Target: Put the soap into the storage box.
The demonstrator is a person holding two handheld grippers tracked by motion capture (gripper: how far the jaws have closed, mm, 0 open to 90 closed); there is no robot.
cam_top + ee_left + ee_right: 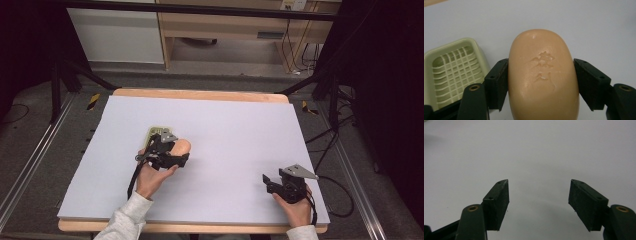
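Note:
A peach-coloured soap bar (pixel 543 75) with stamped characters sits between the jaws of my left gripper (pixel 541 63), and both pads press on its sides. In the high view the left gripper (pixel 178 151) holds the soap bar (pixel 183 146) at the left middle of the white board, just right of a pale green soap dish (pixel 155 132). The soap dish (pixel 451 72) has a slotted grid insert and holds nothing. Near the front right corner my right gripper (pixel 266 181) points left over bare board. Its jaws (pixel 539 183) stand apart with nothing between them.
A white board (pixel 235 125) covers the wooden table (pixel 200 94). Black stand legs and cables lie on the floor on both sides. A wooden cabinet stands beyond the far edge.

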